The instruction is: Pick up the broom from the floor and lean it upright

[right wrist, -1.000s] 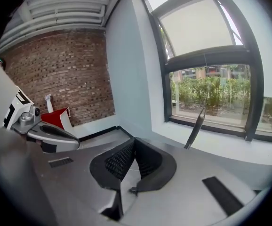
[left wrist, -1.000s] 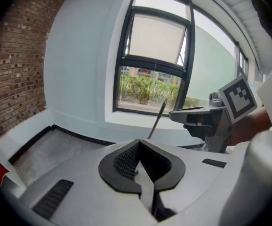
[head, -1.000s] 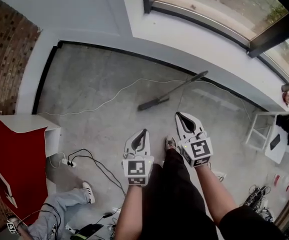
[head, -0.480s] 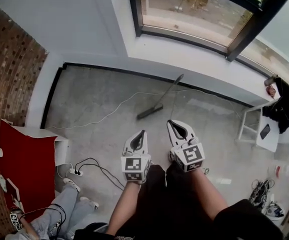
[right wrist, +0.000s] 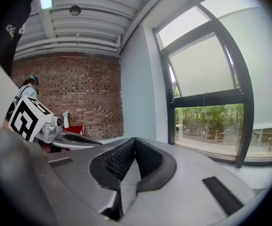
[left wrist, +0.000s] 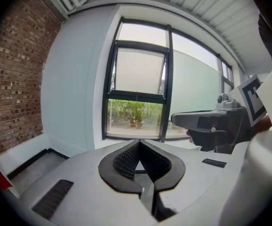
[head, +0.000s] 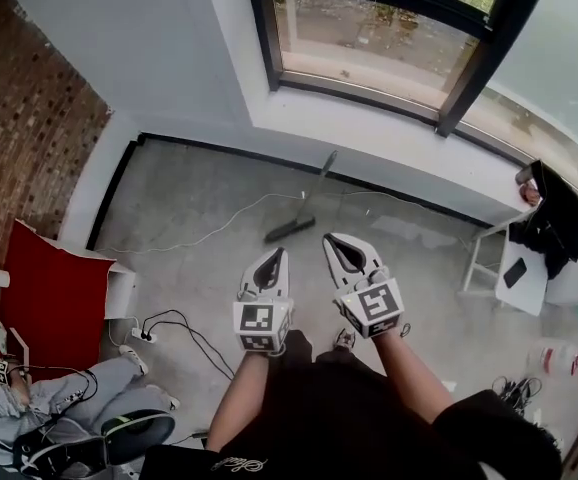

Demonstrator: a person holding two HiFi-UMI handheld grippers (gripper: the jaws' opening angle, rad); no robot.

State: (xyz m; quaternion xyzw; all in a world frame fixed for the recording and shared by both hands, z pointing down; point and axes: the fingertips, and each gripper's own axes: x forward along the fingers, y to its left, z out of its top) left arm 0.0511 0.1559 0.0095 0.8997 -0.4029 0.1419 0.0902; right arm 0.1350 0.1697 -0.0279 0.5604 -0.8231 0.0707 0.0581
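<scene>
The grey concrete floor (head: 184, 183) carries a broom (head: 291, 229) lying flat, its handle pointing toward the white wall (head: 389, 148). A thin white cable (head: 219, 220) snakes past the broom's head. Beside the red cabinet (head: 54, 303), a power strip (head: 141, 335) trails black leads (head: 194, 333).

I have raised my white two-jaw left gripper (head: 278, 253) and right gripper (head: 332, 239) well up from the grey concrete floor (head: 184, 193). My head has lifted too. The long dark-handled broom (head: 303, 206) with a black head now looks smaller and steeper, and more of the dark-framed window (head: 369, 38) shows.
</scene>
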